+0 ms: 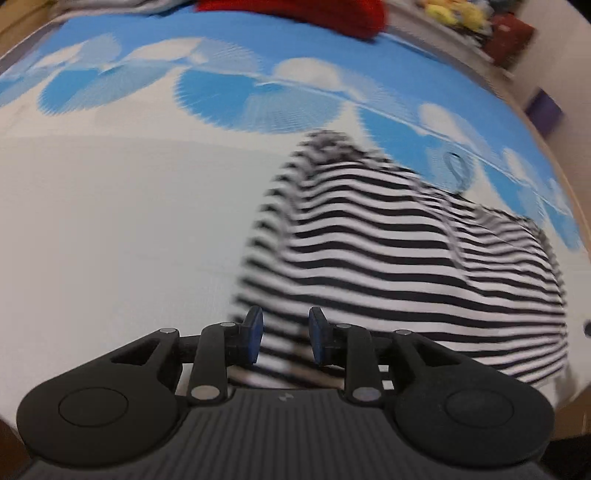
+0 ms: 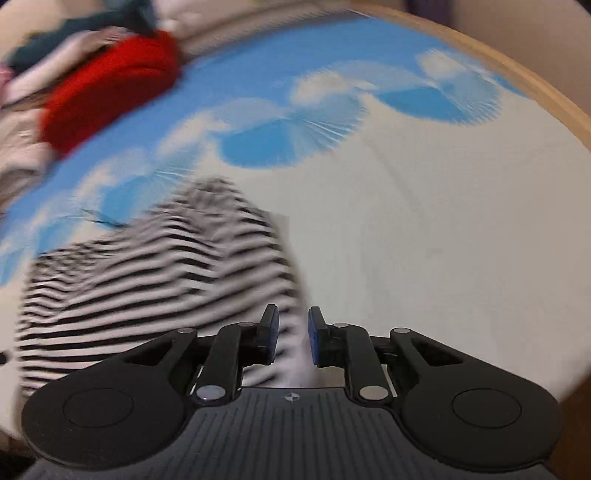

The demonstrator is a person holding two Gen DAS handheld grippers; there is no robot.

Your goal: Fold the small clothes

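The black-and-white striped garment [image 1: 388, 258] lay bunched on the white part of a tablecloth [image 1: 110, 221] printed with blue fan shapes and clouds. Taken from that garment, everything else fell into place. In the left wrist view the left gripper [image 1: 284, 338] hung over the garment's near left edge, its blue pads [image 1: 255, 338] standing a narrow way apart with striped cloth seen behind the gap; no pad pressed on the fabric, so the claw held nothing. The garment rose to a rumpled peak at its far end, where it met the blue printed band of the cloth. Beyond that band, well apart from the garment, lay a red garment [image 1: 332, 14], and past it to the right some yellow soft things [image 1: 454, 14], too blurred to name.

In the right wrist view the right gripper [image 2: 291, 339] hung at the same garment's [image 2: 147, 288] near right edge. Its jaws were likewise narrowly parted, a pale fold of the cloth showing in the gap; whether that fold touched the pads [image 2: 316, 339] could not be told through the blur. The red garment [image 2: 110, 88] lay far beyond the striped one to the left, against a heap of other clothes [image 2: 26, 122]. A wooden table rim [image 2: 535, 85] curved round on the far right.
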